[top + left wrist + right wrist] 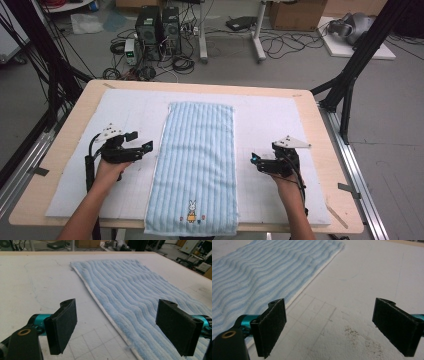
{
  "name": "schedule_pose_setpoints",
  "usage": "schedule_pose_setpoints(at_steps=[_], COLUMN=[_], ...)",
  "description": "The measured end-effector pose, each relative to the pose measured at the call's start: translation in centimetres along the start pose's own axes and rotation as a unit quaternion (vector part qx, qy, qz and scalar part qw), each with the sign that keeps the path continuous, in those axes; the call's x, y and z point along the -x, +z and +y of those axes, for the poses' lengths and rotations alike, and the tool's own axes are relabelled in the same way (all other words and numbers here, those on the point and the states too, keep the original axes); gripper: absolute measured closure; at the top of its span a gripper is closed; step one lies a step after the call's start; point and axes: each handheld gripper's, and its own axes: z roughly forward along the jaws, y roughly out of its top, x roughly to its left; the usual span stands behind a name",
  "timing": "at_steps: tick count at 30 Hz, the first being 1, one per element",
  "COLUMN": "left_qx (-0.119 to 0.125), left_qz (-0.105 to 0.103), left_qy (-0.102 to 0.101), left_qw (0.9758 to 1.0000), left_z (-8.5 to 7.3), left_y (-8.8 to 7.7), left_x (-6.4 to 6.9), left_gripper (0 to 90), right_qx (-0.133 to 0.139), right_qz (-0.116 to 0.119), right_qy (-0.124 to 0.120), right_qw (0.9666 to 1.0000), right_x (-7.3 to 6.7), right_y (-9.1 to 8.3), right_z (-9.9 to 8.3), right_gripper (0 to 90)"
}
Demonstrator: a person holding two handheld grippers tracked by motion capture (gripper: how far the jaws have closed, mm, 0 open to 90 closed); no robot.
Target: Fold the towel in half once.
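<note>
A light blue striped towel (197, 160) with a small rabbit picture near its front end lies flat and lengthwise on the white mat (270, 120). Its front edge hangs slightly over the table's near side. My left gripper (140, 141) rests on the mat just left of the towel's long edge, open and holding nothing. In the left gripper view the towel (140, 295) stretches ahead between and beyond the wide-apart jaws of the left gripper (122, 327). My right gripper (254, 161) sits right of the towel, open and empty. The right gripper (337, 327) faces bare mat, with the towel (262, 272) to its left.
The wooden table (327, 150) carries the white mat with a faint grid. Beyond the table's far edge are computer towers (157, 27), cables and boxes on the floor. Black frame legs (350, 75) stand at the right and left sides.
</note>
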Motion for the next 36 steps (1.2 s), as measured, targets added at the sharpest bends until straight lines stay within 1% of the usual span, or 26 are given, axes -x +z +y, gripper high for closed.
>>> schedule_pose_setpoints(at_steps=[1,2,5,8,9,11,14,17,19,20,21,22,27,28,30,31,33,35,36], left_qx=[0.003,0.003,0.001,-0.007,-0.012,-0.023,-0.036,-0.058,-0.073,-0.077,-0.076,-0.082,-0.105,-0.107,-0.114,-0.116,-0.124,-0.136,-0.139], left_qz=[0.0,0.0,-0.003,0.0,0.002,0.006,0.015,0.029,0.025,0.026,0.029,0.029,0.048,0.05,0.053,0.057,0.057,0.061,0.063], left_qy=[-0.002,-0.003,-0.008,-0.012,-0.013,-0.007,-0.008,-0.004,-0.008,-0.01,-0.012,-0.015,-0.009,-0.007,-0.001,0.0,-0.002,0.011,0.018], left_qw=[1.0,1.0,1.0,0.9999,0.9998,0.9997,0.9992,0.9979,0.997,0.9966,0.9966,0.9961,0.9933,0.993,0.9921,0.9916,0.9906,0.9888,0.9881], left_z=[0.2,0.6,1.6,2.6,2.9,3.5,4.4,5.0,5.2,5.3,5.3,5.4,5.3,5.2,5.0,4.8,4.3,3.9,3.7], left_y=[0.1,0.3,1.1,2.2,2.7,3.6,5.2,7.0,8.1,8.6,9.0,9.5,11.5,11.8,12.6,12.9,13.5,14.0,14.1], left_x=[-0.1,-0.2,-0.6,-1.2,-1.3,-1.6,-2.1,-2.6,-2.9,-3.1,-3.2,-3.4,-4.0,-4.0,-4.1,-4.1,-4.1,-4.0,-3.9], left_gripper=[17.8,17.8,17.9,18.3,18.9,19.8,22.2,23.8,25.5,25.9,26.0,26.4,26.3,26.8,30.6,33.0,35.6,42.5,44.0], right_qx=[0.001,0.001,0.002,0.0,-0.001,-0.002,-0.003,-0.004,-0.004,-0.004,-0.005,-0.005,-0.005,-0.004,-0.002,-0.004,-0.006,-0.006,-0.006], right_qz=[0.0,0.001,0.0,-0.001,-0.001,-0.001,0.0,0.0,0.001,0.0,0.002,0.001,0.006,0.005,0.007,0.007,0.007,0.006,0.006], right_qy=[0.0,0.005,0.005,0.006,0.006,0.005,0.007,0.005,0.005,0.002,0.004,0.003,0.009,0.009,0.009,0.011,0.011,0.01,0.01], right_qw=[1.0,1.0,1.0,1.0,1.0,1.0,1.0,1.0,1.0,1.0,1.0,1.0,0.9999,0.9999,0.9999,0.9999,0.9999,0.9999,0.9999], right_x=[0.1,0.1,0.2,0.3,0.3,0.3,0.3,0.2,0.2,0.2,0.2,0.2,0.2,0.2,0.2,0.2,0.2,0.2,0.2], right_y=[0.0,0.0,-0.1,0.0,0.0,0.1,0.1,0.1,0.2,0.2,0.2,0.2,0.2,0.2,0.2,0.2,0.3,0.3,0.3], right_z=[0.0,0.0,-0.1,-0.1,-0.2,-0.2,-0.2,-0.2,-0.2,-0.2,-0.3,-0.3,-0.3,-0.3,-0.3,-0.3,-0.3,-0.3,-0.3], right_gripper=[11.1,11.1,11.1,11.1,11.1,11.1,11.1,11.1,11.1,11.1,11.1,11.1,11.1,11.1,11.1,11.1,11.1,11.1,11.1])
